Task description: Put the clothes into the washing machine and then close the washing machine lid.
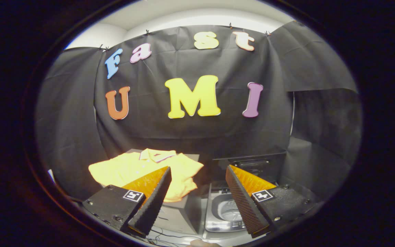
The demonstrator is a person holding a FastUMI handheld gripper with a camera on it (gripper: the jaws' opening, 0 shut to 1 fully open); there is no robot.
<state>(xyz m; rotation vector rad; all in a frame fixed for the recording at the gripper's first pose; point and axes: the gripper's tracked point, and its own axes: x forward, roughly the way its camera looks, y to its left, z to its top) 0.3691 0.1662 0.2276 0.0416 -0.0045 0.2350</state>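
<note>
A yellow polo shirt [129, 169] lies spread on a grey box [180, 216], beyond and partly behind my left finger. To its right stands a small top-loading washing machine [214, 209] with its dark lid [250, 163] raised upright at the back, and the drum [230, 211] shows inside. My gripper [198, 175] is open, well above and short of both, with nothing between the fingers. The right finger hides part of the machine's opening.
Black cloth walls close the booth behind and on both sides. Thin cables [170, 236] trail on the floor below the box, near the fingers. A dark panel [303, 161] rises to the right of the washing machine.
</note>
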